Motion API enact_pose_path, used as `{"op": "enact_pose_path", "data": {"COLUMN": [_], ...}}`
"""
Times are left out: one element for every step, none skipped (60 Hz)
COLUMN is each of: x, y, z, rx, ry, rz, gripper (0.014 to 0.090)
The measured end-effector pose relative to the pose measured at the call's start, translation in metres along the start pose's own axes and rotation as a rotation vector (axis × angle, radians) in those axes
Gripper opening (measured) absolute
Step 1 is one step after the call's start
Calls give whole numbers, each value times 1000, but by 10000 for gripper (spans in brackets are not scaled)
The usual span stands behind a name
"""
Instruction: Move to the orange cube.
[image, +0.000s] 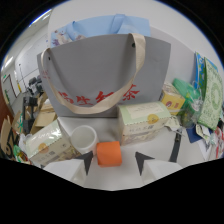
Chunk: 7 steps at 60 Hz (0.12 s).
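Already the approach looks nearly finished: the gripper (114, 161) has its fingers spread wide, holding nothing, and the orange cube (109, 153) sits between their tips on the tabletop (160, 160), beside a white cup (83, 138). Next, probably a small advance only.

White table (165, 150) crowded with clutter. Grey tote bag (107, 75) stands at far centre. Pale wall (180, 30) behind. Desks and office clutter (30, 100) far left.

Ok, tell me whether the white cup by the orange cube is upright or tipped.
Upright: the white cup stands with its round mouth facing up, just left of the orange cube, which sits between the open gripper fingers.
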Motion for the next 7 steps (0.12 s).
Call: {"op": "enact_pose_path", "data": {"x": [0,0,-1,-1,-1,-1,0], "y": [0,0,0,0,0,-1,-1], "z": [0,0,0,0,0,1,1], "rx": [0,0,-1,-1,-2,-2,-2], "ry": [-1,-2,-3,-5,-6,-6,-5], "rz": [1,1,2,4,5,5,4], "gripper": [840,839,839,840,839,839,839]}}
